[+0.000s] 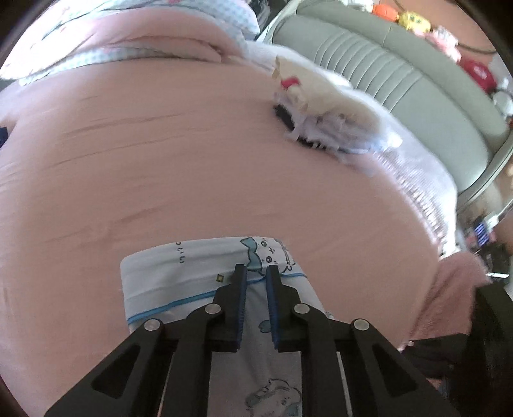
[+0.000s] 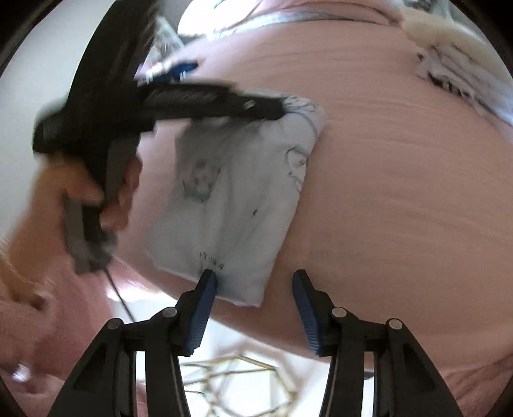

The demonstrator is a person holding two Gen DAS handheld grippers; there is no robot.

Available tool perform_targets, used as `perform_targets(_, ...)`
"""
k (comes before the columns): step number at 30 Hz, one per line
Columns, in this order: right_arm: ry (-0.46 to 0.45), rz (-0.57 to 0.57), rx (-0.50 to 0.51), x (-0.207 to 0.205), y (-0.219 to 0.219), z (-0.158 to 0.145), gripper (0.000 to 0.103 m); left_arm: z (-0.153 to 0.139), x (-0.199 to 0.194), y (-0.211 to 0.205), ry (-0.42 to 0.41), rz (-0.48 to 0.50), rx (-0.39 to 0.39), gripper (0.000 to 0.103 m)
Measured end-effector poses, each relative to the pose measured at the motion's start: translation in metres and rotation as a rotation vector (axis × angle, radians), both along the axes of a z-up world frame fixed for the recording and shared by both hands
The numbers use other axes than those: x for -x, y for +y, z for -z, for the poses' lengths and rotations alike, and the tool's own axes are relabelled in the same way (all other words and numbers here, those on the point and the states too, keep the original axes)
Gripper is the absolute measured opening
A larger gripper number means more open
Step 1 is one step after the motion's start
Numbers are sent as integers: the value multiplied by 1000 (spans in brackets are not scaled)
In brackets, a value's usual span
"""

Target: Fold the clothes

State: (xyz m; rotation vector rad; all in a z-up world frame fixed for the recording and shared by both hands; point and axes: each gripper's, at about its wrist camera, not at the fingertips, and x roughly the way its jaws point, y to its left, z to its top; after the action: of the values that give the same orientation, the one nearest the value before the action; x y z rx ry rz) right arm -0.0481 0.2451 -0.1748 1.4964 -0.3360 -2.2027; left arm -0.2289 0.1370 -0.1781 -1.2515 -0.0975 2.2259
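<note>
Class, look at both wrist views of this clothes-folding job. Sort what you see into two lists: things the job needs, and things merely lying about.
Belongs to the job:
- pale blue cartoon-print garment, partly folded
- left tool, jaws nearly closed at the garment's edge
- right tool, open
- pink bedsheet as work surface

Lying about:
- cream fluffy pile
- grey-green padded headboard
- checked pillow

Folded cartoon-print garment (image 1: 192,276) on pink bedsheet (image 1: 224,160)

Folded garment (image 1: 179,282) on bed (image 1: 192,160)
</note>
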Motion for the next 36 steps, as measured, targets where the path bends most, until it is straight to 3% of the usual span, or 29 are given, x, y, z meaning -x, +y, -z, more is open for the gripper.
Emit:
perform_targets(3,43,185,119,7,35,-11,49,-13,-23,-13,58,15,-4,13)
perform_targets(5,48,241,89,22,41,-8,49,-12,-32,-19,60,31,-23,13)
perform_targets(9,-9,185,-34,46,13,11,49,-15,-20,-11,48,80,-88,13)
perform_targets(12,1,148,-74,38,1,13,49,6,9,12,-49,131,-46,13)
perform_targets(13,0,146,-78,36,0,15,49,16,17,17,-72,124,-1,13)
perform_targets(16,-3,147,-82,28,12,17,47,23,28,2,-112,40,-75,9)
perform_targets(17,-11,147,-77,25,12,18,47,25,28,-1,-106,15,-68,2)
perform_targets(20,-7,127,-101,16,4,17,47,28,26,-4,-93,-14,-69,2)
perform_targets(24,-5,6,-118,-7,-10,14,49,25,25,5,-70,-23,-22,2)
perform_targets(27,45,-89,-225,-19,-34,9,49,17,28,-2,-82,-43,-38,2)
perform_targets(32,10,81,-56,-10,15,-13,49,-24,-32,-21,58,23,-22,3)
perform_targets(35,51,187,33,-1,44,-32,49,-18,-62,-23,38,64,-9,4)
perform_targets(36,58,168,2,11,38,-31,49,-13,-68,-22,25,76,-4,4)
